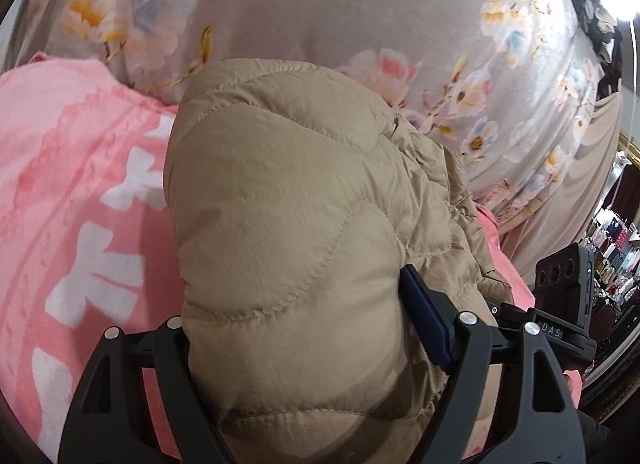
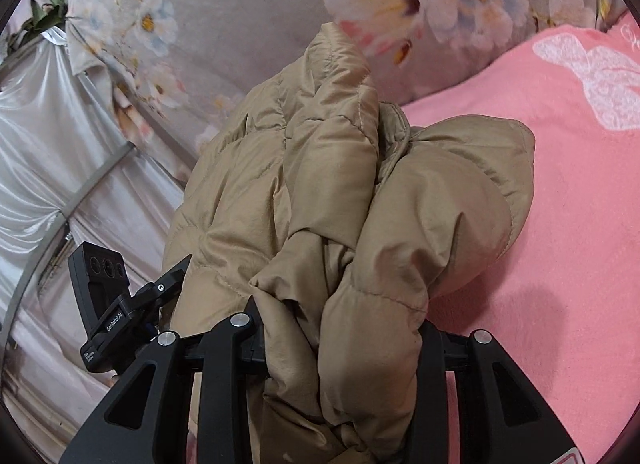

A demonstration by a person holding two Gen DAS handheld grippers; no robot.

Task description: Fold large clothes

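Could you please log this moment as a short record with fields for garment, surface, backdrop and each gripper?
garment: tan quilted puffer jacket, bunched up
surface: pink blanket with white pattern
backdrop: grey floral bedding
left gripper: clamped around a thick puffy fold of the jacket
right gripper: clamped on a gathered bundle of the jacket

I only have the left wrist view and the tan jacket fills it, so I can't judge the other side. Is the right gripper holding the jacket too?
Observer: Yes, the right gripper is clamped on a bunched part of the tan puffer jacket.
Operator: What lies under it there?
Observer: The pink blanket, to the right of the jacket.
Operator: Anything on its left?
Observer: Shiny silver fabric hangs there, below the floral bedding.
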